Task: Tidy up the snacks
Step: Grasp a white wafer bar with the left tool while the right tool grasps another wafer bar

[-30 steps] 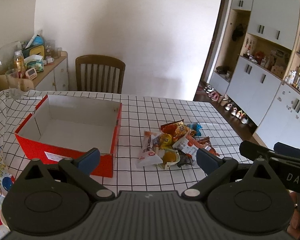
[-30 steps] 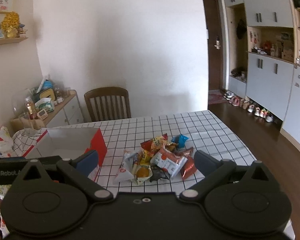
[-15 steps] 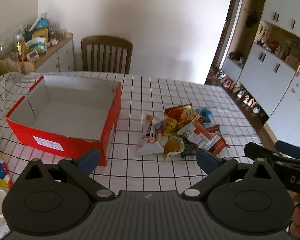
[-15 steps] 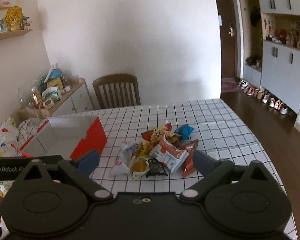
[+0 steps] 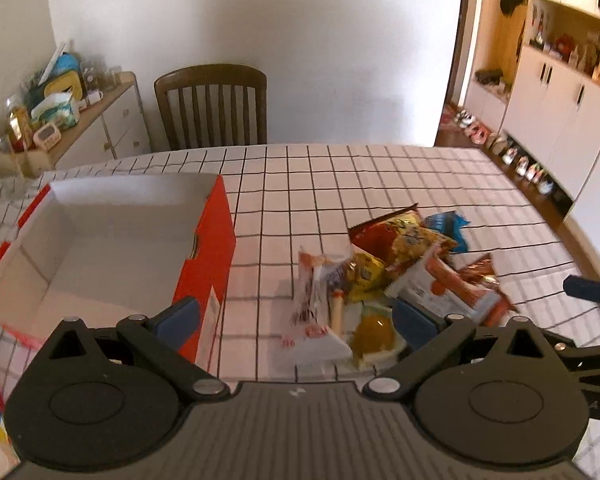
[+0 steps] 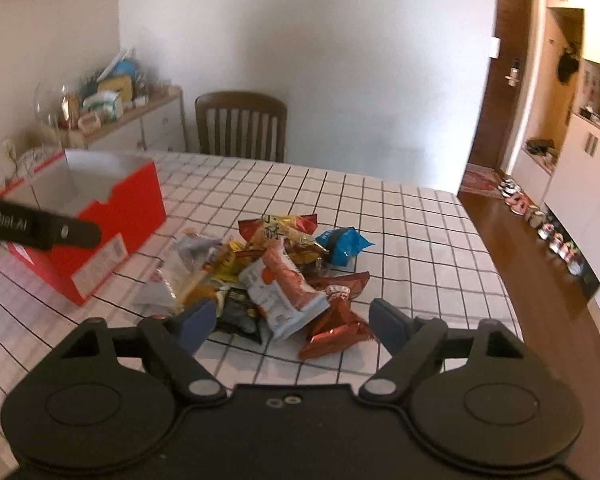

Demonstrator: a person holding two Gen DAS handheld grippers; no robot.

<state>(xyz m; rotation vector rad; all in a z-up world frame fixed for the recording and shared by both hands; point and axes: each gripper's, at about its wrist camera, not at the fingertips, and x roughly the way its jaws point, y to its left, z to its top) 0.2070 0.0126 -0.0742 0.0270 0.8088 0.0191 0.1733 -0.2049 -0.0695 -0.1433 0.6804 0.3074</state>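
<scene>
Left wrist view: the left gripper [image 5: 296,316] hangs above a table with its blue-padded fingers spread wide and nothing between them, its black linkage arms and ribbed grey body filling the lower frame. Straight ahead at 12 o'clock, between the pads, lies a white-and-red crinkled wrapper [image 5: 316,312] beside a clear-wrapped yellow cake [image 5: 374,330], the near edge of a loose heap of snack packets [image 5: 400,264]. At 10 o'clock stands an open red cardboard box [image 5: 204,256], rectangular, white inside and holding nothing. All of it rests on a white tablecloth [image 5: 340,184] printed with a black grid. A slat-backed brown wooden chair [image 5: 212,104] sits at the table's far edge.

Right wrist view: the right gripper [image 6: 290,322] is likewise spread apart and holds nothing. Between its pads at 12 o'clock lie a white packet with orange print [image 6: 280,292], a black packet [image 6: 238,312] to its left and a shiny crumpled red foil packet [image 6: 336,320] to its right; farther off are a glossy red-and-yellow bag [image 6: 276,232] and a small blue pouch [image 6: 340,246]. The box shows at 10 o'clock, partly behind the black bar of the other gripper. At 3 o'clock, a brown wood floor [image 6: 540,280] runs past white cabinets and a row of shoes.
</scene>
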